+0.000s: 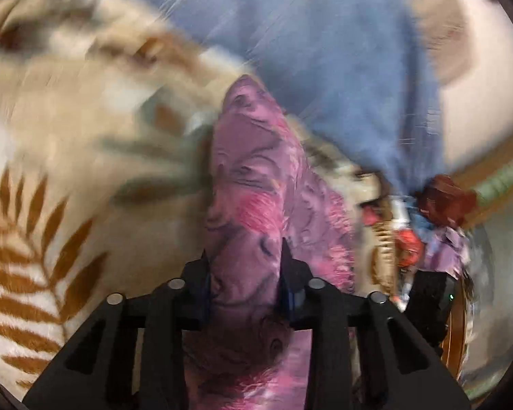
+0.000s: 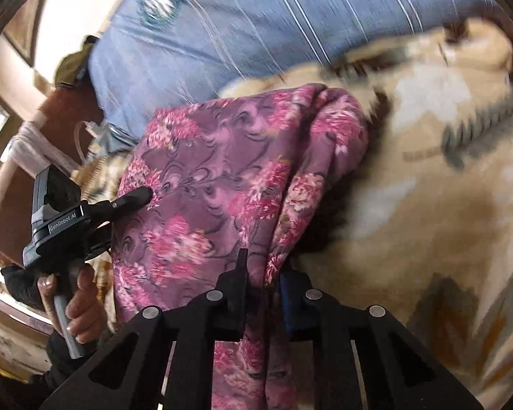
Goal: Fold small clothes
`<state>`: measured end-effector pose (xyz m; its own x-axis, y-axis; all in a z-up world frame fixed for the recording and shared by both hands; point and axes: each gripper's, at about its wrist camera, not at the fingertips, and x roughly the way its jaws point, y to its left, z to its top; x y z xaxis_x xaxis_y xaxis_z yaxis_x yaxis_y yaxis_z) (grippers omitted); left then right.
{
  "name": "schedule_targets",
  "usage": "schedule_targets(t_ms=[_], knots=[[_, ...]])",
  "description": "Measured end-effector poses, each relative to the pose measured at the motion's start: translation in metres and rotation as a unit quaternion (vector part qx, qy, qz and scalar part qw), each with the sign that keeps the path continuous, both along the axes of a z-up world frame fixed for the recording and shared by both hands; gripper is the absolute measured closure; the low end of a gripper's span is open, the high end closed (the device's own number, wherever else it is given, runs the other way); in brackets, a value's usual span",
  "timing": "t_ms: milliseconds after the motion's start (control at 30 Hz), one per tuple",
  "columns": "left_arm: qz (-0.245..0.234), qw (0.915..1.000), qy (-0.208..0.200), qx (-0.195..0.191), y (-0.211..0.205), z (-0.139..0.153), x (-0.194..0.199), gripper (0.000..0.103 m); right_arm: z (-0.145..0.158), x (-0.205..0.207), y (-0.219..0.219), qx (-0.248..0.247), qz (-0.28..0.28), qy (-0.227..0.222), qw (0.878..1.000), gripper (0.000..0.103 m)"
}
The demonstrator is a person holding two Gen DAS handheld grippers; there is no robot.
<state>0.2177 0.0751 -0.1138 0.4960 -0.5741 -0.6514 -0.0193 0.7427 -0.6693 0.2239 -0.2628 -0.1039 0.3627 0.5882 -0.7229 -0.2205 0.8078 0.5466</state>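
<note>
A pink and purple floral garment [image 1: 256,188] hangs lifted above a cream blanket with brown leaf print [image 1: 44,239]. My left gripper [image 1: 244,263] is shut on one bunched edge of the garment. My right gripper [image 2: 261,270] is shut on another edge of the same garment [image 2: 215,184], which spreads up and away between the two. In the right wrist view the left gripper [image 2: 136,198] shows at the left, held in a bare hand [image 2: 75,294], its fingers pressed into the cloth. Both views are blurred.
The person's blue striped shirt [image 2: 242,24] fills the top of both views, close behind the garment. A heap of other small clothes [image 1: 424,229] lies at the right in the left wrist view. Wooden furniture [image 2: 17,171] stands at the left.
</note>
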Motion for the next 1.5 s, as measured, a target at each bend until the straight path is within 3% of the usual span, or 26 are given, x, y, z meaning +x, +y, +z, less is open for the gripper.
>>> schedule_targets(t_ms=[67,133,200,300,333,367,433,467,500,567,633,700,833,867,900,967,1033,1067,1133,1200,1233,1267,1333,1433,1467,1500], knots=[[0.012,0.9998,0.010,-0.013,0.007,-0.004,0.000,0.059,-0.003,0.001,-0.007,0.027,-0.002,0.016,1.000,0.075],[0.016,0.9996,0.018,-0.018,0.012,0.003,-0.006,0.059,0.010,-0.003,-0.014,0.015,-0.001,0.003,1.000,0.063],[0.009,0.9999,0.011,-0.003,0.018,0.015,-0.025,0.048,0.019,-0.009,-0.018,0.012,0.004,0.000,1.000,0.033],[-0.006,0.9990,0.020,0.040,0.019,0.017,-0.040,0.043,0.009,-0.024,-0.022,0.044,-0.006,0.029,0.999,0.031],[-0.024,0.9988,0.025,0.035,0.017,0.014,-0.037,0.043,-0.002,-0.029,-0.021,0.050,-0.008,0.039,0.998,0.031],[-0.035,0.9984,0.032,0.032,0.014,0.011,-0.034,0.043,-0.008,-0.031,-0.016,0.048,-0.013,0.034,0.998,0.038],[-0.041,0.9981,0.035,0.030,0.013,0.003,-0.032,0.043,-0.005,-0.031,-0.013,0.026,-0.011,0.011,1.000,0.059],[-0.042,0.9981,0.033,0.029,0.012,0.002,-0.032,0.044,-0.003,-0.028,-0.012,0.030,-0.008,0.010,0.999,0.077],[-0.041,0.9983,0.034,0.025,0.013,0.001,-0.031,0.047,-0.001,-0.026,-0.014,0.044,-0.011,0.013,0.999,0.086],[-0.039,0.9985,0.036,0.008,0.016,-0.001,-0.030,0.051,0.003,-0.028,-0.014,0.036,-0.008,0.005,0.999,0.087],[-0.037,0.9987,0.032,0.016,0.013,0.001,-0.031,0.057,0.004,-0.029,-0.012,0.021,-0.006,0.003,1.000,0.089],[-0.041,0.9983,0.018,0.038,0.005,0.006,-0.033,0.072,0.011,-0.032,-0.014,0.012,-0.016,-0.009,1.000,0.093],[-0.031,0.9958,-0.033,0.080,-0.007,0.019,-0.041,0.073,0.019,-0.038,0.005,-0.050,-0.014,-0.032,0.998,0.094],[-0.029,0.9938,-0.038,0.100,-0.012,0.018,-0.042,0.066,0.015,-0.039,0.011,-0.075,-0.004,-0.033,0.997,0.092],[-0.031,0.9908,-0.032,0.128,-0.019,0.014,-0.042,0.056,0.014,-0.043,0.014,-0.095,-0.002,-0.049,0.994,0.085],[-0.031,0.9862,-0.021,0.161,-0.022,0.012,-0.047,0.047,0.020,-0.054,0.006,-0.091,-0.031,-0.049,0.994,0.072],[-0.024,0.9872,-0.035,0.154,-0.012,0.018,-0.070,0.045,0.027,-0.077,-0.007,-0.037,-0.052,-0.052,0.997,0.055],[-0.015,0.9891,-0.042,0.140,-0.006,0.018,-0.087,0.042,0.027,-0.089,-0.012,-0.011,-0.062,-0.057,0.996,0.041],[0.009,0.9917,-0.041,0.121,0.002,0.009,-0.106,0.042,0.023,-0.102,-0.020,0.013,-0.079,-0.050,0.995,0.039],[0.015,0.9925,-0.028,0.118,0.001,-0.003,-0.111,0.042,0.021,-0.111,-0.012,0.007,-0.078,-0.053,0.996,0.044],[0.012,0.9925,-0.022,0.120,-0.001,-0.005,-0.110,0.042,0.025,-0.113,-0.006,-0.023,-0.085,-0.063,0.994,0.046],[0.006,0.9926,-0.024,0.119,-0.003,-0.004,-0.110,0.042,0.029,-0.116,-0.001,-0.037,-0.083,-0.074,0.993,0.052],[-0.005,0.9912,-0.039,0.126,-0.008,0.000,-0.111,0.042,0.033,-0.116,0.010,-0.036,-0.066,-0.081,0.994,0.053],[0.000,0.9884,-0.044,0.145,-0.016,-0.007,-0.115,0.042,0.015,-0.106,0.017,-0.084,-0.065,-0.054,0.993,0.055],[0.001,0.9860,-0.055,0.157,-0.019,-0.005,-0.116,0.043,0.007,-0.104,0.016,-0.077,-0.064,-0.046,0.994,0.064],[0.000,0.9850,-0.058,0.162,-0.020,-0.005,-0.118,0.053,0.004,-0.105,0.013,-0.057,-0.058,-0.043,0.996,0.090]])
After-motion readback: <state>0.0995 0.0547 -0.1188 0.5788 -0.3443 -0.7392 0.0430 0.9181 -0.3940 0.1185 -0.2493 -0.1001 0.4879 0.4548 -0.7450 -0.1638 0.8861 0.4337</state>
